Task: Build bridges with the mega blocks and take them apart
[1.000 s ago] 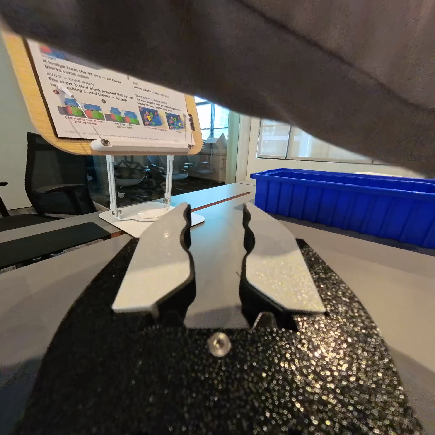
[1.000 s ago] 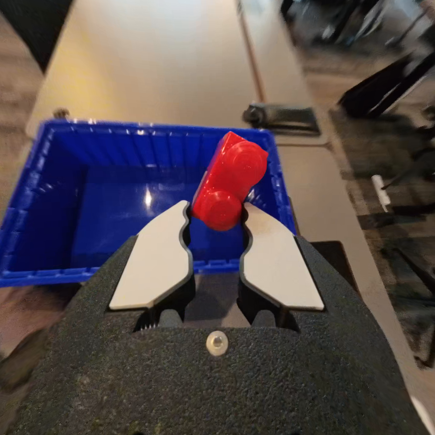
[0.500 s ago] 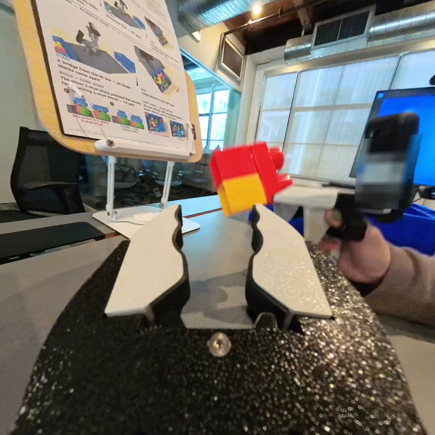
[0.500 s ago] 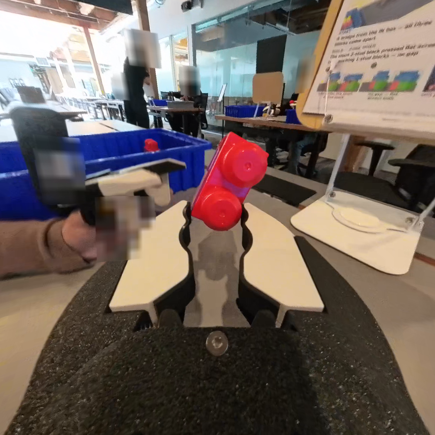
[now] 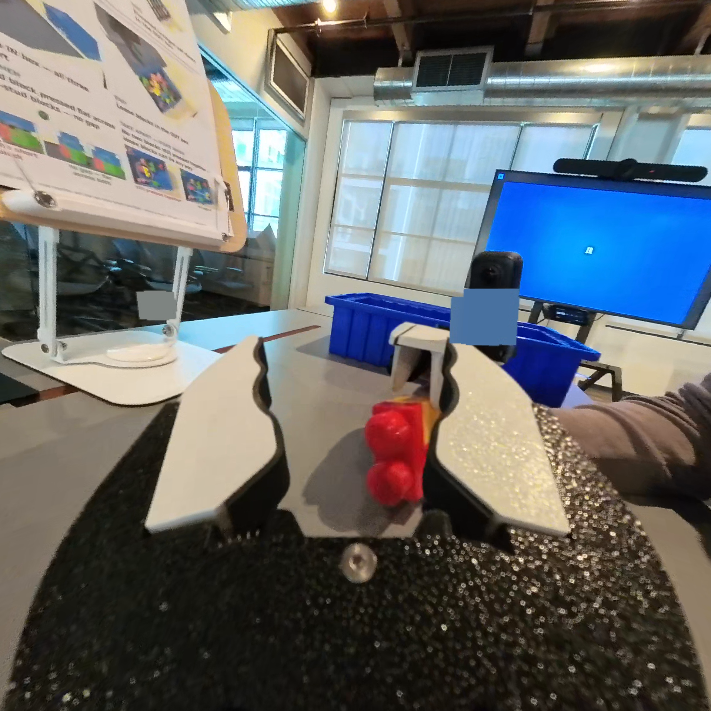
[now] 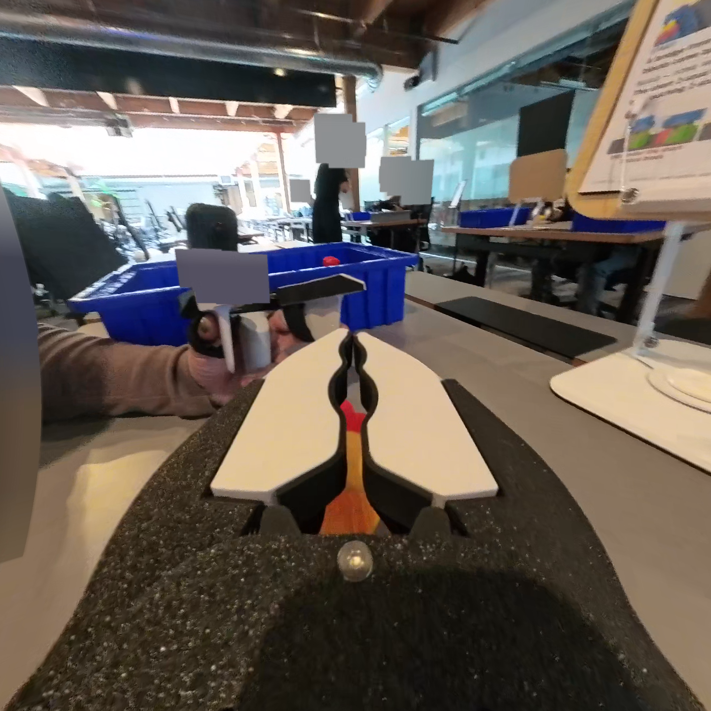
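Observation:
A red and yellow block stack (image 5: 392, 458) lies low between my left gripper's fingers, close to the right finger (image 5: 496, 434). My left gripper (image 5: 352, 342) is wide open, with clear room between the left pad and the stack. My right gripper (image 6: 352, 334) is shut, its tips together with nothing between them. The stack (image 6: 352, 461) shows through the slit below its fingers. In the left wrist view the right gripper (image 5: 413, 331) hangs just above the stack. In the right wrist view the left gripper (image 6: 346, 286) shows at the left, held by a hand.
A blue bin (image 5: 384, 327) stands behind the grippers. Another blue bin (image 6: 369, 292) holds a red block (image 6: 330, 261). A white stand (image 5: 96, 358) with an instruction sheet stands on the grey table (image 5: 77, 442). A black mat (image 6: 531, 327) lies farther off. A blue screen (image 5: 600, 246) is at the back. One gripper's finger ends stand about 7 cm off the other's.
The right gripper carried the stack from over the bin to the left gripper. The stack has left its grasp, and its fingers have closed together. The left gripper has opened wider around the stack.

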The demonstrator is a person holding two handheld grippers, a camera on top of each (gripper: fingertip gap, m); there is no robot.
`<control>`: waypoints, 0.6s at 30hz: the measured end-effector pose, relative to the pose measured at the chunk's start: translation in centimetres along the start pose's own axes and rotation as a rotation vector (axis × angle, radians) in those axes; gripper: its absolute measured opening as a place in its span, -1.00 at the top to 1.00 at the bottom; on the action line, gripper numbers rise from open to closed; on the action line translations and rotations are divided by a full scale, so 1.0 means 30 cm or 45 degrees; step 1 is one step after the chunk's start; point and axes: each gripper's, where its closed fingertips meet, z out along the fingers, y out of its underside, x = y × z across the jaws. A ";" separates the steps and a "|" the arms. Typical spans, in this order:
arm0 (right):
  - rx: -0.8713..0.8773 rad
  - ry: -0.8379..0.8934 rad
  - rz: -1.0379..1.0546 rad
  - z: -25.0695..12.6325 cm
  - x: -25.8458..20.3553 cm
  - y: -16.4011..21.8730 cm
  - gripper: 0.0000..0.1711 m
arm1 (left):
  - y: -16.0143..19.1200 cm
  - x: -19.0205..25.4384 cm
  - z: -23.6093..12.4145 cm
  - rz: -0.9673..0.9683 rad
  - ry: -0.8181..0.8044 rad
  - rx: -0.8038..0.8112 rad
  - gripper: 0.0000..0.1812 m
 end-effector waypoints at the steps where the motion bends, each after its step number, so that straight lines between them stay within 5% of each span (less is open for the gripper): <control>1: -0.025 0.029 -0.013 0.002 0.012 0.010 1.00 | -0.001 -0.001 -0.001 0.007 -0.004 0.004 0.04; 4: -0.061 0.046 -0.040 0.007 0.019 0.023 0.91 | -0.004 -0.010 -0.003 0.031 -0.034 0.013 0.06; 11: -0.435 0.115 -0.056 -0.051 0.091 0.140 0.03 | -0.001 -0.027 -0.003 0.022 -0.073 0.007 0.09; 18: -0.770 -0.037 -0.131 -0.059 0.083 0.270 -0.25 | 0.001 -0.031 -0.002 0.009 -0.075 0.002 0.09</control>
